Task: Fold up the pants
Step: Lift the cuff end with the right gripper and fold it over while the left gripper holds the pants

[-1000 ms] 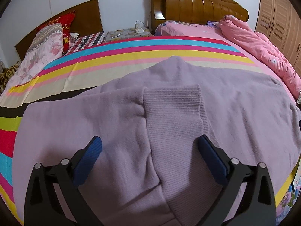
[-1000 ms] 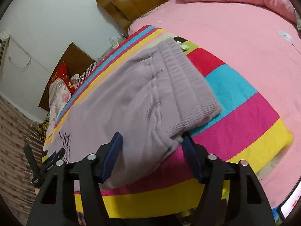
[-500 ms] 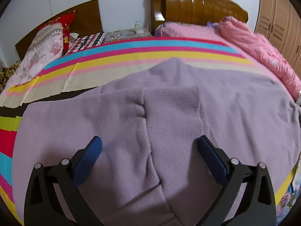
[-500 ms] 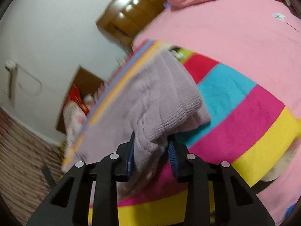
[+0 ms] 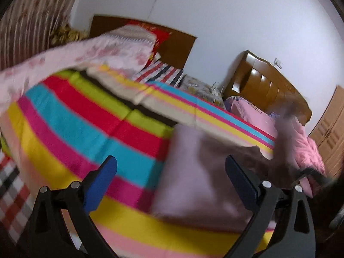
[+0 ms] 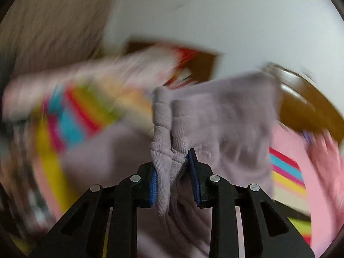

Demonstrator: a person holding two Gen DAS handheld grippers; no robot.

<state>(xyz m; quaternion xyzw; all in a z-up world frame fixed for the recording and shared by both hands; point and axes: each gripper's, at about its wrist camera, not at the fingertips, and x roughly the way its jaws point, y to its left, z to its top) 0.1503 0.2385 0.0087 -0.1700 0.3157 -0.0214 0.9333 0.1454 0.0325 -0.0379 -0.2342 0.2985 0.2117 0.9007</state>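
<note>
The lilac knit pants (image 6: pixel 219 118) hang bunched from my right gripper (image 6: pixel 173 167), which is shut on their ribbed waistband and holds it up off the bed; that view is heavily blurred. In the left wrist view the pants (image 5: pixel 193 172) show as a blurred lilac mass over the striped blanket (image 5: pixel 86 129), partly raised at the right. My left gripper (image 5: pixel 169 178) is open with nothing between its blue pads (image 5: pixel 101 182), hovering above the blanket just left of the pants.
A pale floral quilt (image 5: pixel 86 51) and red pillow lie at the far left by a dark headboard. A wooden headboard (image 5: pixel 264 86), pink bedding (image 5: pixel 305 146) and a wardrobe stand to the right. A checked cloth (image 5: pixel 10 185) sits at the lower left.
My right gripper closed on the waistband and lifted the pants off the bed. My left gripper swung left off the pants and rolled, now facing the striped blanket.
</note>
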